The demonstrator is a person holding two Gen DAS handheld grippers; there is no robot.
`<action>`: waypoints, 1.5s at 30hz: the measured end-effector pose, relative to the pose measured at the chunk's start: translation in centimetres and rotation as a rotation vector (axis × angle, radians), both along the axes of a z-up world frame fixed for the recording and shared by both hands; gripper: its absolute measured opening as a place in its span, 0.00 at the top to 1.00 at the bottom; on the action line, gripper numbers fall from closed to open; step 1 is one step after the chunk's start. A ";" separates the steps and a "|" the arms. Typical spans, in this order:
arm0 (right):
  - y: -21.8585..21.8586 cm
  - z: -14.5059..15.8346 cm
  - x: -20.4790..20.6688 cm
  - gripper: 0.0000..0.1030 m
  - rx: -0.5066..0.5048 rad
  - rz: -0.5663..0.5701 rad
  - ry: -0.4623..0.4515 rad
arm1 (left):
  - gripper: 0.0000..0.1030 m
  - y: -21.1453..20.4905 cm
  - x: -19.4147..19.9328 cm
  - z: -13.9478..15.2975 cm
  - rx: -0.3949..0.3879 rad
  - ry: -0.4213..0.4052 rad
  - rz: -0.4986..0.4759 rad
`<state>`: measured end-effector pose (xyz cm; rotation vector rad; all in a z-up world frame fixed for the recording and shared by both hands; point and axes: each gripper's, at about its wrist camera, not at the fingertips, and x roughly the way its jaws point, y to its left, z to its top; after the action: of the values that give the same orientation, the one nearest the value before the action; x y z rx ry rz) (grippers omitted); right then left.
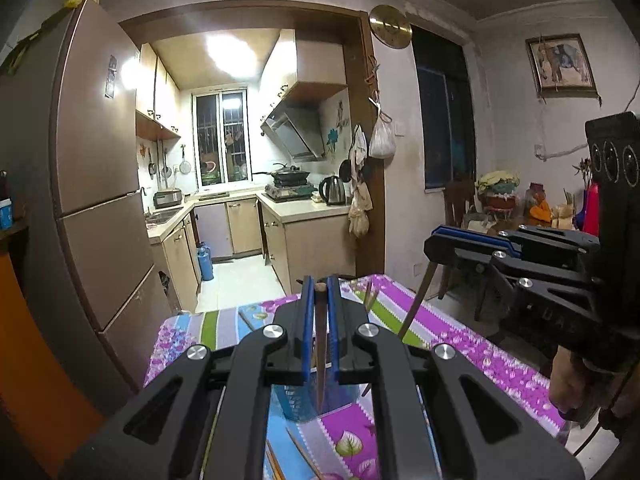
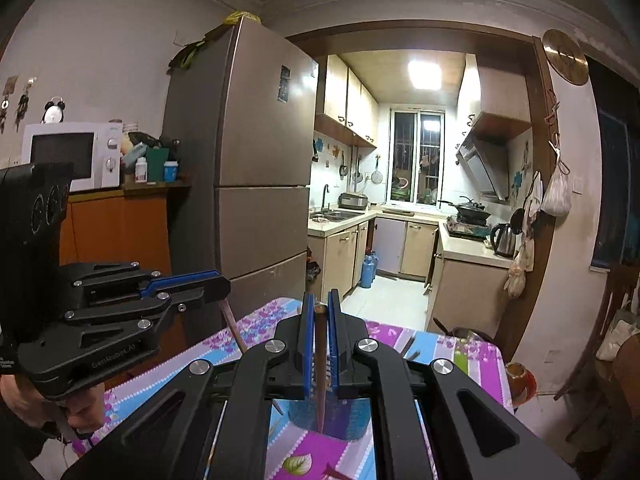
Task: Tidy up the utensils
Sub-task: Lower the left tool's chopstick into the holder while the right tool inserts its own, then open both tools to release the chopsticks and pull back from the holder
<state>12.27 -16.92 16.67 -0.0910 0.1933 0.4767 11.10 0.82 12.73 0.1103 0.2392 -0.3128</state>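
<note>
Left gripper (image 1: pixel 319 300): jaws pinched on one chopstick (image 1: pixel 320 344), held above the blue holder (image 1: pixel 316 402), pointing slightly downward.
Right gripper (image 2: pixel 319 312): jaws clamped on a second chopstick (image 2: pixel 320 364), tip over the same holder.
Blue holder: stands on the floral tablecloth (image 1: pixel 460 340); contents hidden by gripper bodies.
Loose chopsticks (image 1: pixel 304 456): beside the holder, partly cut off.
</note>
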 end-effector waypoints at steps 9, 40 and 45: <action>0.2 3.7 3.0 0.93 0.000 -0.016 -0.050 | 0.95 -0.4 2.5 2.5 -0.013 -0.039 0.032; 0.3 -2.8 11.8 0.92 -0.004 -0.083 0.072 | 0.94 2.6 10.7 -2.3 -0.053 0.094 0.132; -0.9 -2.9 11.9 0.92 -0.008 -0.127 0.066 | 0.68 3.6 10.7 -1.8 -0.068 0.084 0.169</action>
<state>24.19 -17.78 13.73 -0.0702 0.2643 0.3531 21.80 4.47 10.92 0.0093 0.3184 -0.1577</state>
